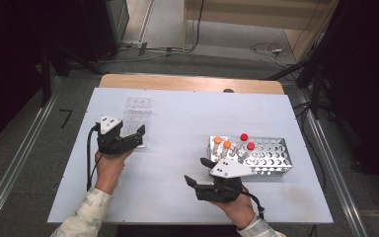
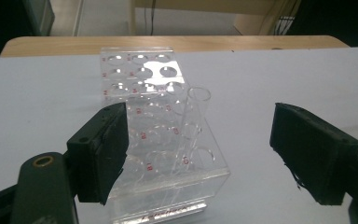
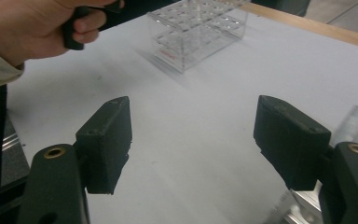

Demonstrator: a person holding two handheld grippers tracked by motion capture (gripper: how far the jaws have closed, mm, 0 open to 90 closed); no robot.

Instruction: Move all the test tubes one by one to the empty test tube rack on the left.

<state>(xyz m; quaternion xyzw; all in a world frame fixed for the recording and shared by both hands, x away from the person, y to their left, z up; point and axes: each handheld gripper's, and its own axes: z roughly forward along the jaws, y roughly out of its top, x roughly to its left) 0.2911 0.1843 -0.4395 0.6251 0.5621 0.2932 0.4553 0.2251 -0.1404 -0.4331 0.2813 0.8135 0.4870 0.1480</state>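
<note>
Standing on the far left part of the white table (image 1: 177, 128), the clear acrylic tube rack (image 1: 137, 120) is a see-through block with rows of round holes in its top plate and small red marks printed beside the holes. In the left gripper view the rack (image 2: 161, 140) sits right in front of the camera, its near end between the two black jaws, and one clear, uncapped test tube (image 2: 193, 114) leans in a hole toward the rack's near right side, its open rim standing above the top plate. The left gripper (image 1: 128, 138) is held just at the rack's near end, jaws spread wide apart and clamped on nothing; the left jaw's pad lies close against the rack's side, though I cannot tell whether it touches.

Well apart, on the right side of the table, a metal perforated rack (image 1: 264, 153) carries four capped tubes at its left end: two with orange caps (image 1: 222, 142) and two with red caps (image 1: 247, 141). The right gripper (image 1: 200, 172) hangs just beside the near left corner of that rack, its jaws likewise wide apart with only bare table between them. In the right gripper view the acrylic rack (image 3: 198, 30) shows far off, beside the person's left hand (image 3: 37, 25).
</note>
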